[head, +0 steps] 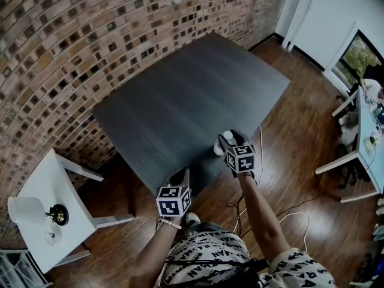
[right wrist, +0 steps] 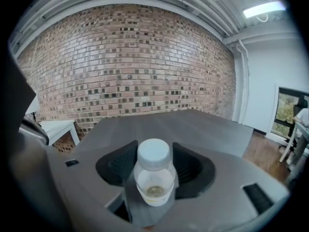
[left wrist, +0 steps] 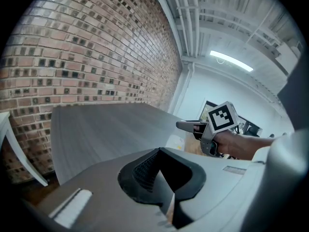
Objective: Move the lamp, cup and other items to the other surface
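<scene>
A small clear bottle [right wrist: 154,178] with a white cap stands upright between the pads of my right gripper [right wrist: 154,153], which is shut on it. In the head view that bottle [head: 220,144] is at the near edge of the dark grey table [head: 192,95], at the tips of the right gripper [head: 227,138]. My left gripper [head: 181,175] hovers by the table's near corner, shut and empty [left wrist: 164,170]. The lamp [head: 29,212], with a white shade and black base, and a small white cup [head: 51,237] sit on the white side table [head: 45,182] at the left.
A brick wall [head: 90,35] runs behind both tables. The floor is dark wood, with cables [head: 288,212] trailing by my right side. A white desk [head: 366,149] with clutter stands at the far right. The right gripper's marker cube [left wrist: 222,117] shows in the left gripper view.
</scene>
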Available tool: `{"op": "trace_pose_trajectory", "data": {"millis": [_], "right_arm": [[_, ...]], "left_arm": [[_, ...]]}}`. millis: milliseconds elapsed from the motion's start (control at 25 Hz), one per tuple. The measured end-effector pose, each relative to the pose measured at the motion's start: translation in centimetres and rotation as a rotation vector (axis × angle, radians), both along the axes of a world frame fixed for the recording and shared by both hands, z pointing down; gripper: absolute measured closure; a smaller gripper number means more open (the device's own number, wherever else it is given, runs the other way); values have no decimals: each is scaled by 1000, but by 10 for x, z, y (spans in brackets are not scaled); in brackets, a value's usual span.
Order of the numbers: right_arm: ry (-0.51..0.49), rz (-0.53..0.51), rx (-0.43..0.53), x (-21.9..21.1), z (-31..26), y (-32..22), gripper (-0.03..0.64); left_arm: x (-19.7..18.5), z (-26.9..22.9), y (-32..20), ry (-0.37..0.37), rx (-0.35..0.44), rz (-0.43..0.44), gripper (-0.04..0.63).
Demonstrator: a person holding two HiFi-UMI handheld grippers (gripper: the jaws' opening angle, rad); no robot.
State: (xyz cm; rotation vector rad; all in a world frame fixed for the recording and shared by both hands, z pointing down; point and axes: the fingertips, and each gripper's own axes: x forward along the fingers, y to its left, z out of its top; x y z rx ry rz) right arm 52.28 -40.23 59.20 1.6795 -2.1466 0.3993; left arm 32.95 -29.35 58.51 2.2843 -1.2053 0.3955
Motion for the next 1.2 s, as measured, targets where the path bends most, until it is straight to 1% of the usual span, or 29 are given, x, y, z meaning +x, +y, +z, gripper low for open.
{"op": "trace_pose_trajectory", "data": {"millis": [80, 280, 360, 440, 520, 600, 800, 1000, 1160, 1200], "right_arm": [[-3, 7, 12, 1, -6, 2, 334], [16, 20, 96, 0, -50, 18, 334], [24, 8, 137, -10, -72, 26, 336], [13, -33, 175, -30, -93, 33, 336], [-6, -89, 193, -57, -104, 38, 337], [-35, -147, 191, -86, -107, 40, 337], [-95, -292, 141, -163, -92, 52, 337], [-156, -502, 68, -267, -75, 73, 337], [-185, -613, 32, -337, -61, 102, 336], [-193, -647, 20, -358, -58, 109, 316]], "left_arm": [[-4, -1, 0, 3, 2, -12, 593], [-22, -7, 0, 15, 12, -66, 592], [-34, -9, 0, 25, 22, -91, 592], [-49, -11, 0, 35, 29, -119, 592], [-66, -14, 1, 37, 33, -154, 592], [-85, -17, 4, 30, 44, -199, 592], [-132, -26, 19, 14, 67, -297, 592], [-201, -31, 49, 14, 62, -489, 592], [-252, -24, 81, 14, 59, -588, 592], [-268, -23, 91, 12, 57, -622, 592]]}}
